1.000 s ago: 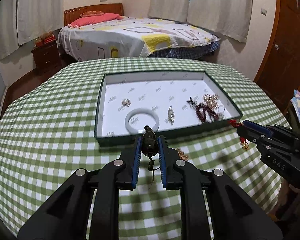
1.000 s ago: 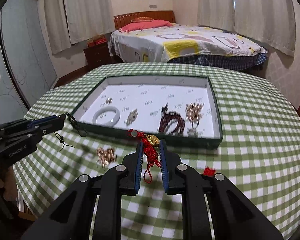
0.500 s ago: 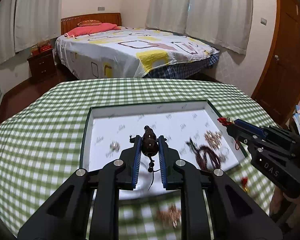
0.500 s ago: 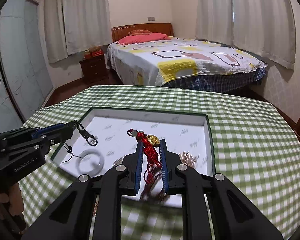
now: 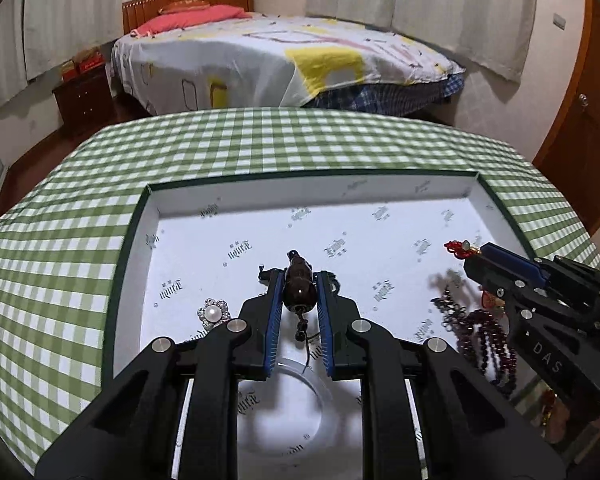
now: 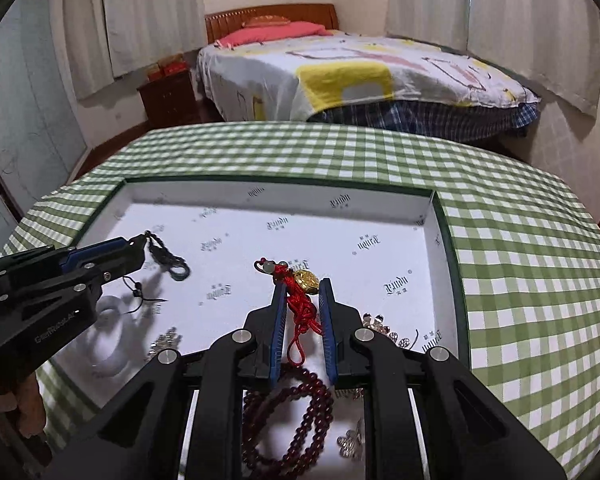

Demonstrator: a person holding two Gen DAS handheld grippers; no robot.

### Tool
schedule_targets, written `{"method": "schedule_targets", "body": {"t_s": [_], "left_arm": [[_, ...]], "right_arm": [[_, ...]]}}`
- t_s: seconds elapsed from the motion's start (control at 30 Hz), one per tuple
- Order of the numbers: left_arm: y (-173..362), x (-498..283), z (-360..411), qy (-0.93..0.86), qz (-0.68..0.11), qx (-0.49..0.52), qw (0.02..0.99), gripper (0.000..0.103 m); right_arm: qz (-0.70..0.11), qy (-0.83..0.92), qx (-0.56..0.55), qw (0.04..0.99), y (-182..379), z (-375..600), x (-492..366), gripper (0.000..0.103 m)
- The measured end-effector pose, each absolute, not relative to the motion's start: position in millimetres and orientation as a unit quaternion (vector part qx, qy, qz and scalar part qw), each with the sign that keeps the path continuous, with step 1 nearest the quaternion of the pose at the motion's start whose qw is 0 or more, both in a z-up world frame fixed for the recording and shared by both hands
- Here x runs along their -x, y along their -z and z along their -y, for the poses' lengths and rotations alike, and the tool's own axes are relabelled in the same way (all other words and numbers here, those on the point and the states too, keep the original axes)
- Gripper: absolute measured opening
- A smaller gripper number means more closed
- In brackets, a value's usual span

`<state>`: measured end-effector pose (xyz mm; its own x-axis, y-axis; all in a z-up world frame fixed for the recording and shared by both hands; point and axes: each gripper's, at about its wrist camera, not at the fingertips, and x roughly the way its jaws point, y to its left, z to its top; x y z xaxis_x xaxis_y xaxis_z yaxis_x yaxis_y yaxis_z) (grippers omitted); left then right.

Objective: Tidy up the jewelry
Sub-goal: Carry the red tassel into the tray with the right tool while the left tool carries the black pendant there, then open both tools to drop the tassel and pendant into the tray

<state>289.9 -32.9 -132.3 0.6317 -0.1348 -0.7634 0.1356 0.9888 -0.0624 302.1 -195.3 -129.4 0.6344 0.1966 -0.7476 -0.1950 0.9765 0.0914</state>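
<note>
Both tongs hover over the tray (image 5: pixel 148 216): left gripper (image 5: pixel 299 292) pinching a brown bead pendant (image 5: pixel 298 286), right gripper (image 6: pixel 302 300) clamping a red-corded gold charm (image 6: pixel 306 280). Placement step, seemingly; lowering and release likely follow.

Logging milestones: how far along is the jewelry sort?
Done: white bangle, pearl brooch and dark red beads lie in the tray. In hand: left gripper holds a brown pendant, right gripper a red-corded gold charm, both above the tray. Left: releasing both.
</note>
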Motion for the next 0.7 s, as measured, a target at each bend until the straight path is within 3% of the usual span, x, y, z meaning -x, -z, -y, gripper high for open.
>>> {"method": "schedule_targets", "body": {"t_s": [0.2, 0.33, 0.37, 0.5, 0.7], "left_arm": [[141.7, -295.8, 29.2, 0.075, -0.439, 0.009, 0.895, 0.017], [139.6, -295.2, 30.1, 0.07, -0.435, 0.007, 0.898, 0.047], [138.8, -294.2, 30.1, 0.07, -0.433, 0.008, 0.899, 0.049], [136.7, -294.0, 30.0, 0.069, -0.435, 0.011, 0.898, 0.05], [125.0, -285.9, 28.6, 0.07, -0.426, 0.019, 0.902, 0.054]], "right_arm": [[-0.435, -0.106, 0.002, 0.894, 139.0, 195.3, -309.2, 0.018], [-0.441, -0.111, -0.013, 0.89, 141.5, 199.2, -309.1, 0.019], [-0.442, -0.112, -0.014, 0.89, 141.7, 199.5, -308.7, 0.019], [-0.436, -0.111, -0.018, 0.893, 138.5, 200.5, -304.9, 0.038], [-0.42, -0.11, -0.02, 0.901, 124.3, 203.2, -296.2, 0.038]]}}
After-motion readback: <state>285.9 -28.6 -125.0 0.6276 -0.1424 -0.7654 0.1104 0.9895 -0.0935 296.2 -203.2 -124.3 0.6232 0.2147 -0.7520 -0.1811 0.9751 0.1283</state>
